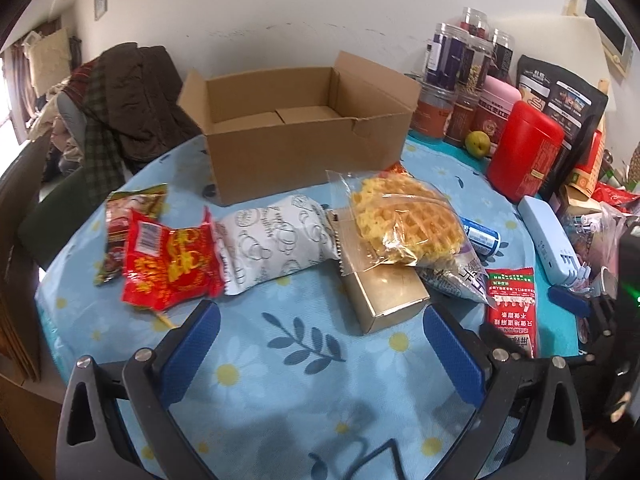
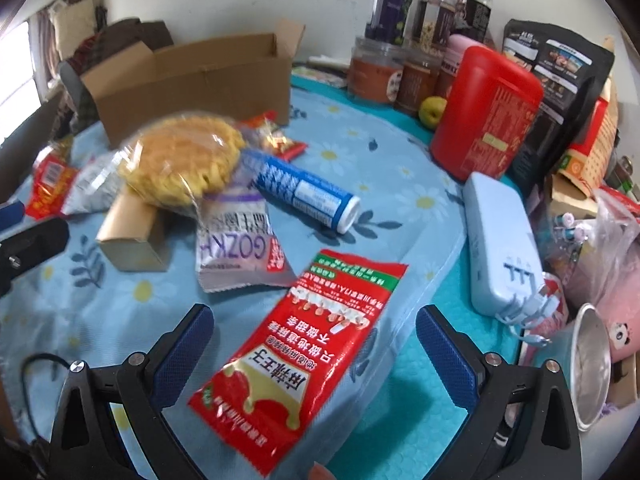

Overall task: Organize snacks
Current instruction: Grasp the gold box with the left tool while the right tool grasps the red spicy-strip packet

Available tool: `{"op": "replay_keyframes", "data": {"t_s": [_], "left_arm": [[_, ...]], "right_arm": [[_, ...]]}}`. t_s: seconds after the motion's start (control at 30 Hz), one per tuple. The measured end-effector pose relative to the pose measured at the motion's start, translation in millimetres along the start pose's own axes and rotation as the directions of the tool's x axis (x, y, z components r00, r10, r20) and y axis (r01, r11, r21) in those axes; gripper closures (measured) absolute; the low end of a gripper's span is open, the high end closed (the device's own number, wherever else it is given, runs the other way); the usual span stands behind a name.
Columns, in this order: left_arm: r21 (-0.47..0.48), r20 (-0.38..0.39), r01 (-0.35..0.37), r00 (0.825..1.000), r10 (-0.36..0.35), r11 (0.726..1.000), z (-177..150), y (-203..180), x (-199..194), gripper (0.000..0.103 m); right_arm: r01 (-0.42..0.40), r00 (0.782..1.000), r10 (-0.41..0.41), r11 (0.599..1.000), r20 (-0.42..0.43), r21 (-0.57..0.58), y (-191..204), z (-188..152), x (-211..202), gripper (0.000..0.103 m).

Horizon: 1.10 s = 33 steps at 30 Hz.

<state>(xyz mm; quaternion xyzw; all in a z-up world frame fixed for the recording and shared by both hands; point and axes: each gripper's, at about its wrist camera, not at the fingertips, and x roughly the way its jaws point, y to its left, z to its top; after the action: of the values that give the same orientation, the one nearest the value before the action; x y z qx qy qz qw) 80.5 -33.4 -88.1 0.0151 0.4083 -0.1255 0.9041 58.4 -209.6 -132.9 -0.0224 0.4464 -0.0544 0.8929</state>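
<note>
Two handheld grippers hover with jaws spread wide over a table draped in a blue daisy-print cloth (image 1: 304,364), neither holding anything. The right gripper (image 2: 314,344) straddles a long red sauce sachet (image 2: 298,364) lying flat at the cloth's near edge; its blue finger pads (image 2: 182,350) stand clear of the packet on both sides. The left gripper (image 1: 320,340) hangs over bare cloth, just short of a small gold carton (image 1: 384,292).

Beyond, a clear bag of waffles (image 1: 404,220) rests on top of the carton and on a silver-and-purple packet (image 2: 236,244). To its left lie a white printed pouch (image 1: 276,244), a red snack packet (image 1: 172,264) and a darker red-and-green packet (image 1: 128,228). A blue-and-white tube (image 2: 304,192) lies on its side just behind the waffles, and a pale blue power strip (image 2: 500,248) sits at the table's right edge.

Farthest back, an open, empty cardboard box (image 1: 296,128) stands on the cloth, with a red canister (image 1: 524,152), a green fruit (image 1: 478,144) and stacked clear jars (image 1: 460,68) against the wall.
</note>
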Motion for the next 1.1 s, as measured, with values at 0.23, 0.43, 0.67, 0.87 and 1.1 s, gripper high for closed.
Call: {"op": "replay_keyframes", "data": {"t_s": [0.23, 0.43, 0.67, 0.87, 1.1], "left_arm": [[0.034, -0.042, 0.076, 0.996, -0.075, 0.997, 7, -16, 24, 0.000], [0.068, -0.072, 0.035, 0.997, -0.030, 0.997, 12, -34, 49, 0.000], [0.047, -0.110, 0.046, 0.993, -0.040, 0.998, 13, -36, 67, 0.049], [0.052, -0.111, 0.046, 0.993, -0.040, 0.998, 6, -32, 61, 0.058], [0.045, -0.130, 0.062, 0.990, -0.056, 0.997, -14, -19, 39, 0.059]], "right_arm": [[-0.046, 0.997, 0.048, 0.998, -0.055, 0.038, -5, -5, 20, 0.011], [-0.018, 0.999, 0.018, 0.999, -0.027, 0.032, -12, -8, 14, 0.041], [-0.012, 1.000, 0.013, 1.000, -0.015, 0.023, -17, -8, 10, 0.059], [-0.015, 1.000, 0.015, 1.000, -0.004, 0.002, -19, -11, 2, 0.066], [-0.028, 0.999, 0.029, 0.999, 0.016, -0.032, -18, -16, -10, 0.076]]}}
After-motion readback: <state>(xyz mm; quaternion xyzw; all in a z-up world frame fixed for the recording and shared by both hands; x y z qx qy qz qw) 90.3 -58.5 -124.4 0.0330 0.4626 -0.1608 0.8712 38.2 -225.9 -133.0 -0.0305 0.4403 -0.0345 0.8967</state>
